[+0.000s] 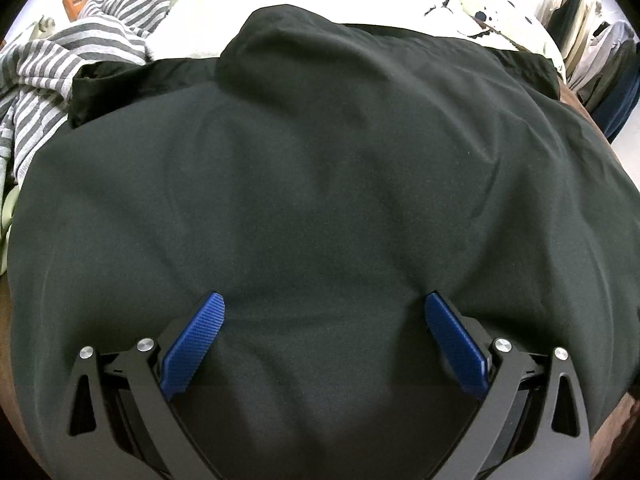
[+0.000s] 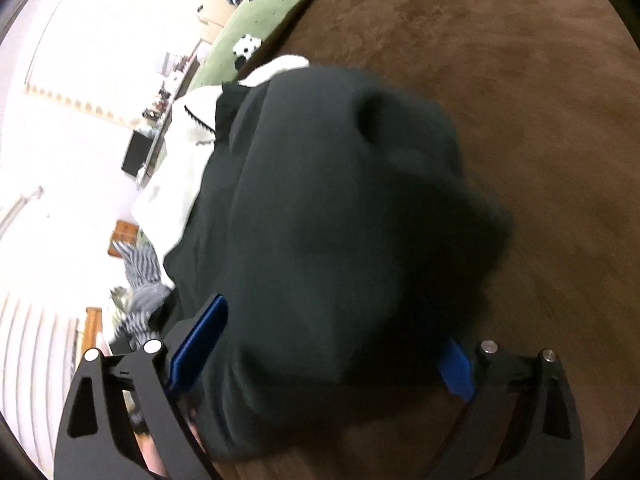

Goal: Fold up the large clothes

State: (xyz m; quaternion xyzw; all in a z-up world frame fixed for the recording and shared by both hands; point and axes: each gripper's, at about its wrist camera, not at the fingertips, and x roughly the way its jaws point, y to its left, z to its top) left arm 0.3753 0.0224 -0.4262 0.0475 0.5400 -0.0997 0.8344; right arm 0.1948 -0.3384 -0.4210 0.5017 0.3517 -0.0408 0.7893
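the brown bed cover point(image 2: 520, 80) fills the right and top of the right wrist view, a napped, plush surface that should give some drag under cloth. on it lies the black garment point(image 1: 320, 180), which takes up nearly the whole left wrist view, spread fairly flat with a raised fold toward the upper middle and a dark cuff or hem edge at the upper left. it looks soft, matte and limp, light for its size, likely to sag and slide rather than hold a crease; a pinch on a hem edge or corner, where layers double up, would be the surest hold. a grey striped garment point(image 1: 80, 52) is heaped at the upper left, beside the black one.

the left gripper point(image 1: 324, 312) hovers low over the near part of the cloth, jaws spread wide, nothing between the blue pads point(image 1: 192, 344).

the right gripper point(image 2: 332, 328), in a blurred view, also has its jaws wide apart; a bunched lobe of the black garment lies between and over them, hiding most of the right pad, but they are not clamped on it.
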